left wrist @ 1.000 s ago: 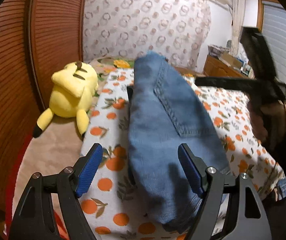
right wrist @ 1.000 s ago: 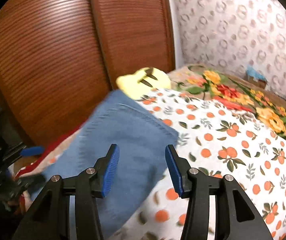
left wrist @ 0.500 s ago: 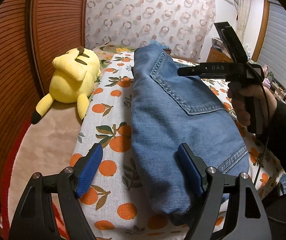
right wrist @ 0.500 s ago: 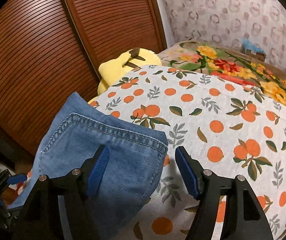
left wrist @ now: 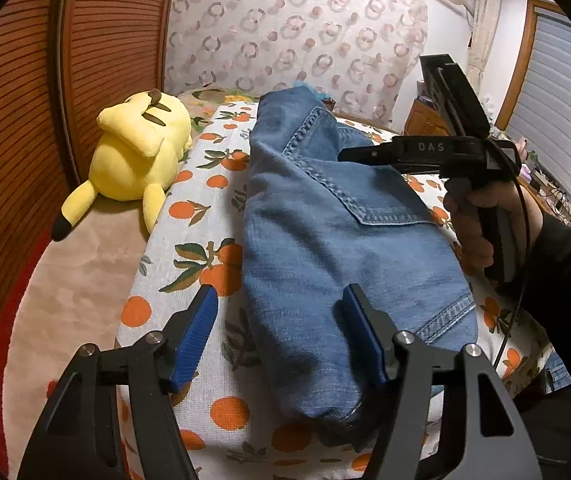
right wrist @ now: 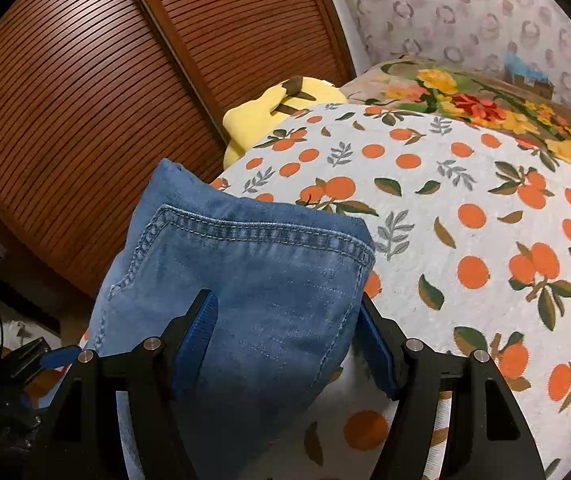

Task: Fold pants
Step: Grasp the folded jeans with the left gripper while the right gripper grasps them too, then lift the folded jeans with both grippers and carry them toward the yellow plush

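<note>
Blue denim pants (left wrist: 325, 240) lie folded in a long bundle on the orange-print bedspread (left wrist: 189, 364). My left gripper (left wrist: 281, 328) hovers over their near end. Its jaws are closing, the left pad over bare bedspread and the right pad above the denim, neither pressing on it. A hand (left wrist: 469, 224) holds my right gripper (left wrist: 345, 156) above the far pocket seam. In the right wrist view the right gripper (right wrist: 285, 332) stands open astride the pants' (right wrist: 245, 272) corner, its pads clear of the cloth.
A yellow plush toy (left wrist: 141, 152) lies at the bed's left edge beside a brown slatted wardrobe door (left wrist: 17, 128). A flowered blanket (right wrist: 485, 108) covers the bed's far part. A patterned curtain (left wrist: 293, 28) hangs behind, and a dresser (left wrist: 425, 124) stands far right.
The right gripper's jaws have widened and it has sunk toward the pants' far end, which dropped flat onto the bed. The left gripper's jaws have narrowed a little.
</note>
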Tool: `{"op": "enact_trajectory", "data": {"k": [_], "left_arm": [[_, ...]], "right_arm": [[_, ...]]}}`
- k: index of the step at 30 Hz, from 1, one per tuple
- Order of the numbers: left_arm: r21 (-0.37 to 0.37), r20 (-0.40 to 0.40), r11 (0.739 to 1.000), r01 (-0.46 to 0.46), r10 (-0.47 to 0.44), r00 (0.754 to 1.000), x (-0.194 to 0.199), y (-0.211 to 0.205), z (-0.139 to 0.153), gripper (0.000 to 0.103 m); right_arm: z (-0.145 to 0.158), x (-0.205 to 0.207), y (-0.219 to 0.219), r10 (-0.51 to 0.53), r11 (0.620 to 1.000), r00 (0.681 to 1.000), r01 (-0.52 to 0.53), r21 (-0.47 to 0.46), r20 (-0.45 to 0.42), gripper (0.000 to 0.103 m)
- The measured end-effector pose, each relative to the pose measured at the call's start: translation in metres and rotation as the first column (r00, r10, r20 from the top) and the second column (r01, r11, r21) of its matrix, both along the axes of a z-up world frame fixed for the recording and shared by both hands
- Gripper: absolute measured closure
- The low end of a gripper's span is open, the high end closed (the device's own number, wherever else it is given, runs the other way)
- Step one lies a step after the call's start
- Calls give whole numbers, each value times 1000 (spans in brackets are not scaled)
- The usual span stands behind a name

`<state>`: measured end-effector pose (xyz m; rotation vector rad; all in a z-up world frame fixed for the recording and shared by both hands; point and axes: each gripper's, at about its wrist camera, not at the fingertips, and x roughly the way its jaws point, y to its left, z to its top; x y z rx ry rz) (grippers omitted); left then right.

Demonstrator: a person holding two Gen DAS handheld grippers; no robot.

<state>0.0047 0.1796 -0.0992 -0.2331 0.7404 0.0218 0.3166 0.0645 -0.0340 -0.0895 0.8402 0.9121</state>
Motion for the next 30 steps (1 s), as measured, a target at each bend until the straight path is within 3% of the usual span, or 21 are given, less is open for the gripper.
{"op": "enact_trajectory", "data": {"k": [7,9,14,16,17,21,30], "left_arm": [[-10,-1,1000,-2,2,1000,-1,1,-1,37],[-11,2,1000,-3,3,1000,-1,1,-1,37],[-43,20,999,32,-32,999,-3,0,0,61],[-61,29,997,43,-41,999,-4,1,1,82],[-76,32,996,40,-38,999,-4,3,2,83],[-102,44,994,37,-32,999,-4,8,6,91],[-93,124,995,-25,37,992,8,42,40,92]], "right_arm": [[-3,6,-2,7,1000,1000,-7,14,-12,38],[-4,7,-1,7,1000,1000,-7,19,-16,44],[3,3,1,28,999,1000,-27,45,-8,68],[12,0,1,46,997,999,-46,65,9,73],[17,-2,1,59,995,998,-61,77,22,75],[40,-14,10,121,987,989,-130,97,85,78],[85,-12,46,212,964,960,-236,120,185,79]]}}
